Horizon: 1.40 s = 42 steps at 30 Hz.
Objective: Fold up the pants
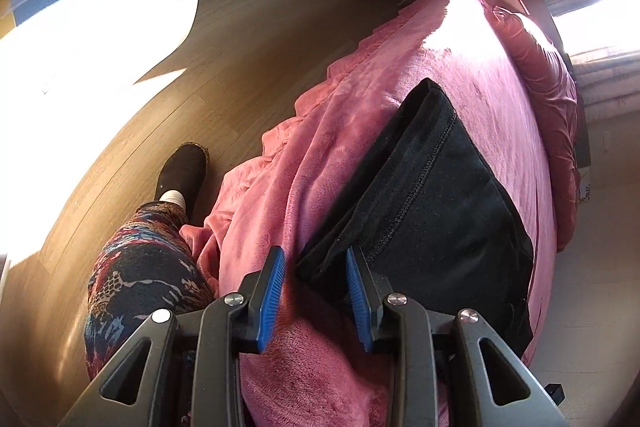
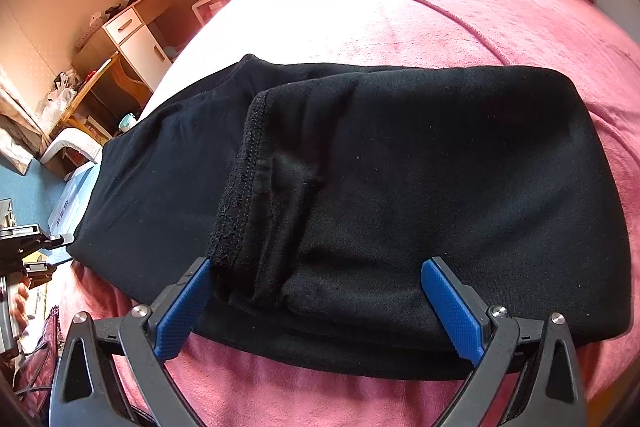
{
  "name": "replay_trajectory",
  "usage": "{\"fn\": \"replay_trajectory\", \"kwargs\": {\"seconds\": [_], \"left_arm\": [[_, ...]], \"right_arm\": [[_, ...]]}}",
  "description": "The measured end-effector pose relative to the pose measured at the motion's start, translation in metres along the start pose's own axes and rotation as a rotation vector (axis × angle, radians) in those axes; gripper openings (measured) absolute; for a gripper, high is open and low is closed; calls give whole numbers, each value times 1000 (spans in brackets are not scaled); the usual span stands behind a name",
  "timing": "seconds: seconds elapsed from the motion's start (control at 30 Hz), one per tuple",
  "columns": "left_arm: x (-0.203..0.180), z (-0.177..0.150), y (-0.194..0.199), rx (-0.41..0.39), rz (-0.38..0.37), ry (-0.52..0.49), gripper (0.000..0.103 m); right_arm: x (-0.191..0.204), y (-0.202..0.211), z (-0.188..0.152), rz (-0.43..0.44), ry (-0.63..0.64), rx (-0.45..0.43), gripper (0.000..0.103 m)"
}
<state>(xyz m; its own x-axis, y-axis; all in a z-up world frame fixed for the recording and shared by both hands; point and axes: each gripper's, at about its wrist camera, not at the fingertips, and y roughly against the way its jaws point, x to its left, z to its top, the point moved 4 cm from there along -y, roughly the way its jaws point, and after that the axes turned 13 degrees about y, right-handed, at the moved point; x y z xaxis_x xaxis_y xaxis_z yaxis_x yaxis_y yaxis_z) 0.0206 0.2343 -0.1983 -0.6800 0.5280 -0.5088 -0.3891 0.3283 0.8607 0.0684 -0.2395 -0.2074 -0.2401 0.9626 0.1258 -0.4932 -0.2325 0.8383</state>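
The right tool fills the bottom of the right wrist view, its blue pads spread wide with nothing pressed between them. Between and just beyond the fingers lies the near edge of the black pants, folded into a thick, roughly rectangular stack on the pink blanket of the bed. A raw, fuzzy hem of the top layer runs down toward the left-hand finger, which sits just beside it; the other finger stands over the folded cloth.

In the left wrist view the left tool stands partly open, its pads apart and holding nothing. A corner of the pants reaches into the gap near the right-hand pad; whether it touches that pad cannot be told. The rest of the stack stretches away up the bed. Beside the bed, on the wooden floor, are the person's patterned trouser leg and dark shoe.
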Motion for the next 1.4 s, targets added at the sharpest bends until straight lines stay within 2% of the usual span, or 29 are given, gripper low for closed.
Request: {"fn": "replay_trajectory", "kwargs": {"seconds": [0.13, 0.27, 0.4, 0.5, 0.53, 0.6, 0.93, 1.03, 1.13, 1.3, 1.4], "left_arm": [[-1, -5, 0, 32, -30, 25, 32], [0, -6, -11, 40, 4, 44, 33], [2, 1, -21, 35, -27, 108, 49], [3, 4, -27, 21, -42, 142, 52], [2, 4, -27, 13, -41, 135, 51], [-2, 2, -23, -9, -32, 95, 42], [-19, -2, -11, -46, 37, -12, 33], [-16, -3, -2, -42, -9, 21, 33], [-10, -8, 8, -23, -91, 78, 32], [2, -22, 10, 16, -111, 184, 35], [0, -31, 9, 16, -146, 198, 44]], "right_arm": [[-1, 1, -1, -1, -1, -1, 103], [-3, 3, -2, 0, -2, -3, 103], [-2, 3, -2, -2, 0, -2, 103], [-2, 3, -2, -2, 1, 0, 103], [-1, 3, -1, -2, 1, 0, 103], [-1, 3, -2, -3, 2, 0, 103], [-1, 2, -1, -5, 7, 5, 103], [-2, 2, -1, -2, 7, 5, 103], [-2, 2, -1, -1, 6, 5, 103], [-2, 2, -1, 3, 4, 3, 103], [-1, 2, -2, -1, 7, 4, 103]]}}
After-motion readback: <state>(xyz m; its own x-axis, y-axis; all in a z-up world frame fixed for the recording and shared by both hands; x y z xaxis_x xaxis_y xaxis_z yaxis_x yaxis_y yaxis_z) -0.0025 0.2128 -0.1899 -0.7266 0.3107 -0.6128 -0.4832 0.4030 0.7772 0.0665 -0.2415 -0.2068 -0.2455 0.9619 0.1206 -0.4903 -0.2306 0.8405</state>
